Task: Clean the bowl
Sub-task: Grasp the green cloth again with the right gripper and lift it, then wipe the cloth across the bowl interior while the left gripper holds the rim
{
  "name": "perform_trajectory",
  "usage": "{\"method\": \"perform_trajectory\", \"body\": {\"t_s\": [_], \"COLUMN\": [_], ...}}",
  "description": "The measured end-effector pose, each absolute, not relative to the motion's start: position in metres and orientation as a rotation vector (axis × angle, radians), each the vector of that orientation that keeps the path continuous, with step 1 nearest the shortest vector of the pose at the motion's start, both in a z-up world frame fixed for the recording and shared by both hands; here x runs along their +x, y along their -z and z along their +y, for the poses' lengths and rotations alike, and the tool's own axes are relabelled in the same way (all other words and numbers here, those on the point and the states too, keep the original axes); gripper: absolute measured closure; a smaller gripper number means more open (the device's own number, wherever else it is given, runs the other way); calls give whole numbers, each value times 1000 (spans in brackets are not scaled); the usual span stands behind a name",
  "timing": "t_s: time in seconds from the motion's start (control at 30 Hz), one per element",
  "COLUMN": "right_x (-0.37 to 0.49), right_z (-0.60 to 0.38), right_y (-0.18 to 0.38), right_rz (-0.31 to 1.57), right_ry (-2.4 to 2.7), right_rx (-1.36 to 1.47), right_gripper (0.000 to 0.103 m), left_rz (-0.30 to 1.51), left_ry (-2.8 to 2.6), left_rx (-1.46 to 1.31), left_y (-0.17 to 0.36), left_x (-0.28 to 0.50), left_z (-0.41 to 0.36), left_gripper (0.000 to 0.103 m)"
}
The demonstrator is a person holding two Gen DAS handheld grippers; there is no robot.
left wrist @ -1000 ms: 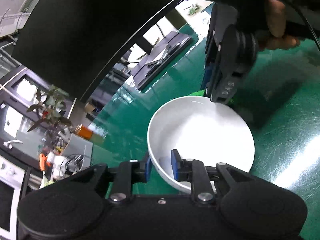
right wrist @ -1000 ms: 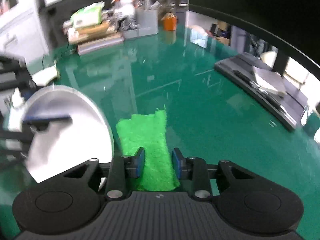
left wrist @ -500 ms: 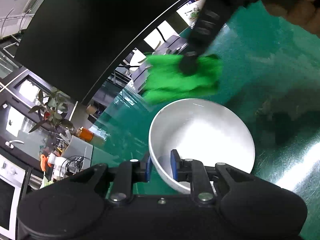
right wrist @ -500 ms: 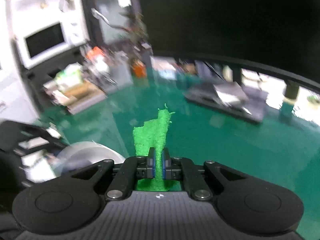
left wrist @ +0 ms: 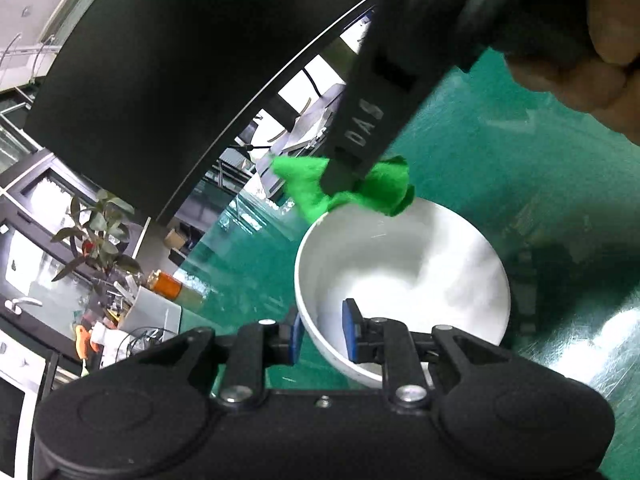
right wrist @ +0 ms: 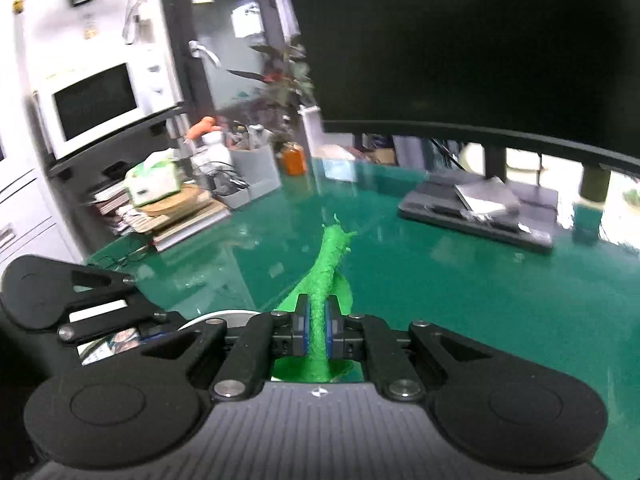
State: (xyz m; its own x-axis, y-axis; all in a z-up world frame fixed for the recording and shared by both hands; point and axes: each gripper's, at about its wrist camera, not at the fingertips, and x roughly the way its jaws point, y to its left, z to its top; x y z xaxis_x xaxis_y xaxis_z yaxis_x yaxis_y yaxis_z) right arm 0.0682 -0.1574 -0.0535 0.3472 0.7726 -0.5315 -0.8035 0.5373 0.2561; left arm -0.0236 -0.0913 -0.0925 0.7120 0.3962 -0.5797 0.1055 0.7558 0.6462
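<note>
A white bowl rests on the green table, and my left gripper is shut on its near rim, one pad inside and one outside. My right gripper is shut on a bright green cloth, which sticks up between the pads. In the left wrist view that gripper hangs over the bowl's far rim with the green cloth bunched at its tip, touching or just above the rim. A sliver of the bowl shows at the lower left of the right wrist view.
A big dark monitor on a stand spans the back. A black device with papers lies at the right rear. Books, a tissue box, an orange jar and a plant crowd the far left edge. A hand grips the right tool.
My right gripper shut on the green cloth, lifted it off the table and carried it over the bowl's far rim. The left gripper kept its hold on the bowl.
</note>
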Motion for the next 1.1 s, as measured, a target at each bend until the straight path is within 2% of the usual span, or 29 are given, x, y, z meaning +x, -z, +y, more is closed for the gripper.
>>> {"method": "perform_trajectory", "body": {"t_s": [0.17,0.43,1.1], "right_x": [47,64,53], "right_z": [-141,-153,-154], "right_y": [45,57,53], "right_rz": [628,666,702], "right_ry": [-1154,-987,-1028], "right_rx": [-66,-64,-49], "right_gripper": [96,96,96], "left_rz": [772,764,753], "left_ry": [-161,-155,-136], "left_rx": [704,706,725], "left_y": [93,94,93], "left_x": [-23,-17,-25], "left_z": [-86,-81,-86], "left_gripper": [82,81,81]}}
